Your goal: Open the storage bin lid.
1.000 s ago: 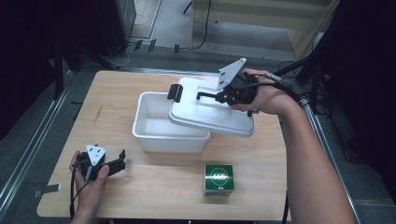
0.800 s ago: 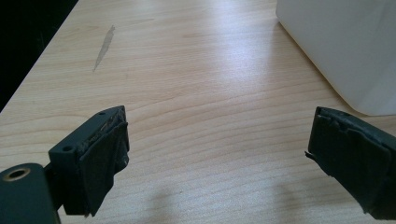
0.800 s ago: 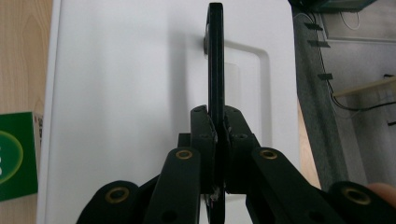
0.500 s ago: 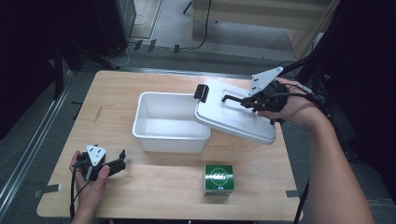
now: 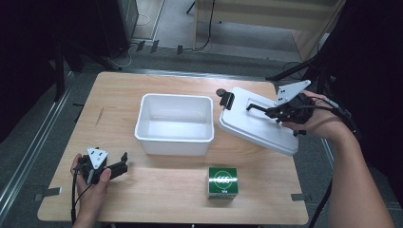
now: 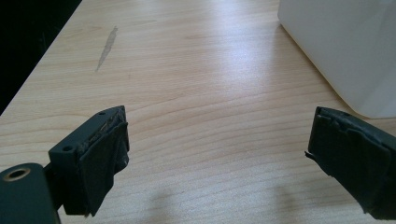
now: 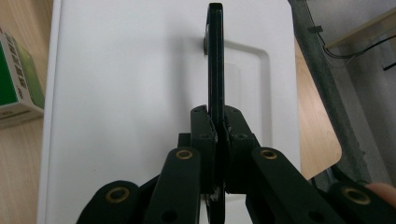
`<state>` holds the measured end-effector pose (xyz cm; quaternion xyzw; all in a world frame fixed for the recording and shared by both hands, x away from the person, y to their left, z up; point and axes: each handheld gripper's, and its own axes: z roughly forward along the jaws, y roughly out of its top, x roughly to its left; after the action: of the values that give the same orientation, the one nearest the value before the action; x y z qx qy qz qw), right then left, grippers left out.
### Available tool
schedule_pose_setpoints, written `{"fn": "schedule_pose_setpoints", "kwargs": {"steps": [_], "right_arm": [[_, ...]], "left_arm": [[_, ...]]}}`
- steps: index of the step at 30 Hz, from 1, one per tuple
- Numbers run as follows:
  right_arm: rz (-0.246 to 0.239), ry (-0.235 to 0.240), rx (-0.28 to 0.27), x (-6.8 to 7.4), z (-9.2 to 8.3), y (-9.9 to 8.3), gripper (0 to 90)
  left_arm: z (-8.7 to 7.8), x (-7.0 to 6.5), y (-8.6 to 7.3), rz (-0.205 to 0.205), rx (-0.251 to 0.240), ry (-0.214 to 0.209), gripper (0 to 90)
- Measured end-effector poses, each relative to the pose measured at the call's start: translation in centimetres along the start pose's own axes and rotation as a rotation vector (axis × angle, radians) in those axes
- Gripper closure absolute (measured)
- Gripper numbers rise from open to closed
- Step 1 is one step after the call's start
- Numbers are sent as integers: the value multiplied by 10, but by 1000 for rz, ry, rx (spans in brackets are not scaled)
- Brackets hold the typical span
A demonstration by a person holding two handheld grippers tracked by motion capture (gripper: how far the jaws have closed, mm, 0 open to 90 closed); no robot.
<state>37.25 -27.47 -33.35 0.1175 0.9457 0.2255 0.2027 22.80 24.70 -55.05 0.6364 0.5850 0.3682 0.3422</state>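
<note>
A white lid [image 5: 254,127] with a black handle [image 5: 255,106] hangs tilted to the right of the open white bin [image 5: 171,141]. My right gripper [image 5: 267,112] is shut on that handle. In the right gripper view the jaws pinch the thin handle [image 7: 215,56] above the lid's top [image 7: 126,93]. My left gripper [image 5: 124,164] rests near the table's front left corner, open, with nothing between its fingers [image 6: 100,154]. The bin's wall [image 6: 345,46] stands beyond its right jaw.
A green box [image 5: 222,182] sits in front of the bin near the table's front edge, and shows in the right gripper view as the green box [image 7: 16,79] left of the lid. A black latch [image 5: 227,100] hangs at the lid's left end.
My right gripper has carried the lid rightward and a little down, off the bin to its right side. The left gripper has not moved.
</note>
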Motion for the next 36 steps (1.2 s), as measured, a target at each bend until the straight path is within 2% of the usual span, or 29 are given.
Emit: {"fn": "schedule_pose_setpoints", "kwargs": {"steps": [4,15,28,32,36], "right_arm": [[22,0,12,2,6,-13,860],[29,11,67,15,31,-39,860],[12,51,129,28,66,-47,860],[18,56,132,32,74,-49,860],[32,66,143,37,90,-56,860]], "left_arm": [[0,0,0,-2,-1,1,59],[-1,0,0,-5,-1,-1,59],[-1,0,0,-4,-2,1,59],[-1,0,-1,-2,-4,0,59],[-1,0,-1,-3,-4,-2,59]]}}
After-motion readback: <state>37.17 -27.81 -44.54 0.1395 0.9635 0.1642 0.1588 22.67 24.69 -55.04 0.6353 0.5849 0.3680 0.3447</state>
